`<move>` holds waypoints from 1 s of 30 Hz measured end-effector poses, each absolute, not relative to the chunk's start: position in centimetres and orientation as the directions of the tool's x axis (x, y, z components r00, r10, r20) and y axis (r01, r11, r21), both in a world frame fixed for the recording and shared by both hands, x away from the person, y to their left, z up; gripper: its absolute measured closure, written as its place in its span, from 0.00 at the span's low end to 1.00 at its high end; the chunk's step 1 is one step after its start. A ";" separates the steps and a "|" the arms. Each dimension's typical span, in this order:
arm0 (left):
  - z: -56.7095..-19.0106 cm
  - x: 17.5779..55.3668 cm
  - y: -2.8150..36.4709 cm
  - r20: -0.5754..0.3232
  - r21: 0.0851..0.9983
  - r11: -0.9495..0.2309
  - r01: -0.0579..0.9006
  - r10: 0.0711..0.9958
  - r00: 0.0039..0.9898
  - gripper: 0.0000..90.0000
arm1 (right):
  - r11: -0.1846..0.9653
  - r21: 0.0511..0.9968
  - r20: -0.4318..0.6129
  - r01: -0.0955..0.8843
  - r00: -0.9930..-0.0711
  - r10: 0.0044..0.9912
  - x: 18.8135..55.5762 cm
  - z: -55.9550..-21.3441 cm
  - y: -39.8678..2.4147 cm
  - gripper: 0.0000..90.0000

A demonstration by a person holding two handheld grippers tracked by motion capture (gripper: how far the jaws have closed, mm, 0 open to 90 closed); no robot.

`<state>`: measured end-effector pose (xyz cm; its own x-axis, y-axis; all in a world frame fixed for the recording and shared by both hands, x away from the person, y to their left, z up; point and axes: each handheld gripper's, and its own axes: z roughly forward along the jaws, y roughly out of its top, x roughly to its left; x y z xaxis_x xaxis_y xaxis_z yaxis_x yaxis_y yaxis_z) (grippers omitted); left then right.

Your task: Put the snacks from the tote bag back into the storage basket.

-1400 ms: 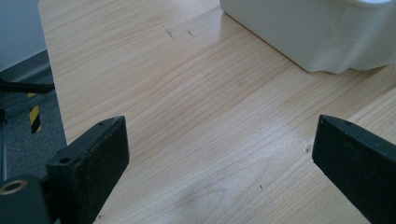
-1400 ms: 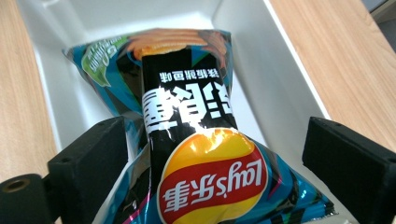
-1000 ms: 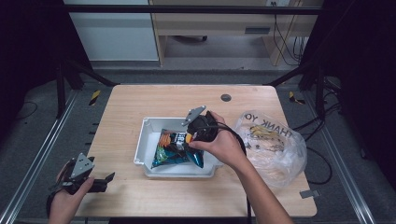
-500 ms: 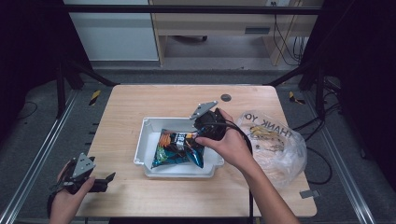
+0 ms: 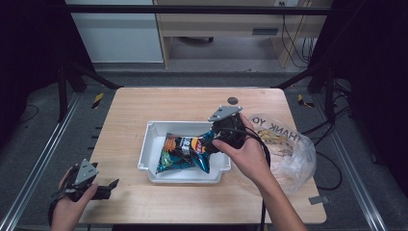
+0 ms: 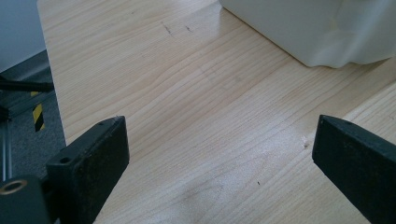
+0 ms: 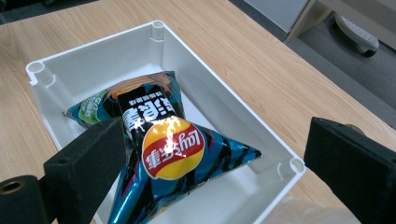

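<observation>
A blue and black chip bag (image 5: 184, 152) with a red and yellow logo lies flat in a white tray (image 5: 150, 144) at the middle of the table. My right gripper (image 5: 210, 143) hovers over the tray's right end, just above the bag's right tip. In the right gripper view its jaws stand wide open on either side of the chip bag (image 7: 163, 149), with the tray (image 7: 219, 107) below and nothing held. At the table's front left corner my left gripper (image 5: 110, 188) is open over bare wood. The left gripper view has the tray's wall (image 6: 303, 28) ahead of it.
A clear plastic bag (image 5: 284, 144) printed "THANK YOU" lies right of the tray, under the right forearm. A small dark disc (image 5: 233, 100) sits on the wooden table (image 5: 144, 106) behind the tray. Metal rails run along both sides of the table.
My right gripper has lifted and drawn back to the right, off the chip bag, which stays in the tray. The left gripper has not moved.
</observation>
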<state>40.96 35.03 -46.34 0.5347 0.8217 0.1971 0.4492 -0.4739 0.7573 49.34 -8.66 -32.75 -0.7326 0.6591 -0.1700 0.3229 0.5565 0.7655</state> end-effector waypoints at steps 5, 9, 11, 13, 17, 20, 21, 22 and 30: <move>-46.5 41.0 35.2 0.191 0.752 -0.469 0.463 0.828 0.527 0.04 | 0.530 0.784 -0.170 0.323 -0.710 0.683 47.9 -32.2 -10.0 0.07; -46.6 41.1 35.2 0.193 0.750 -0.472 0.464 0.827 0.529 0.04 | 0.509 0.799 -0.168 0.320 -0.694 0.700 47.1 -31.9 -11.1 0.07; -46.6 41.1 35.1 0.194 0.750 -0.472 0.463 0.827 0.528 0.04 | 0.502 0.804 -0.168 0.318 -0.688 0.706 46.8 -31.8 -11.6 0.07; -46.5 41.1 35.1 0.194 0.749 -0.473 0.464 0.826 0.530 0.04 | 0.493 0.809 -0.166 0.321 -0.680 0.714 46.6 -31.7 -12.1 0.07; -46.5 41.0 35.1 0.193 0.752 -0.470 0.463 0.828 0.527 0.04 | 0.478 0.814 -0.164 0.330 -0.660 0.733 46.3 -31.8 -12.9 0.06; -46.5 41.0 35.1 0.194 0.750 -0.472 0.464 0.826 0.529 0.04 | 0.465 0.822 -0.161 0.330 -0.648 0.745 45.9 -31.8 -13.4 0.05; -46.6 41.1 35.1 0.193 0.750 -0.472 0.464 0.826 0.529 0.04 | 0.459 0.825 -0.158 0.331 -0.645 0.748 45.8 -31.8 -13.6 0.05; -46.6 41.1 35.1 0.194 0.749 -0.473 0.464 0.826 0.530 0.04 | 0.454 0.827 -0.155 0.331 -0.642 0.751 45.7 -31.8 -13.7 0.05; -46.6 41.1 35.0 0.194 0.746 -0.476 0.465 0.824 0.532 0.04 | 0.426 0.840 -0.147 0.336 -0.614 0.775 44.6 -31.6 -15.3 0.05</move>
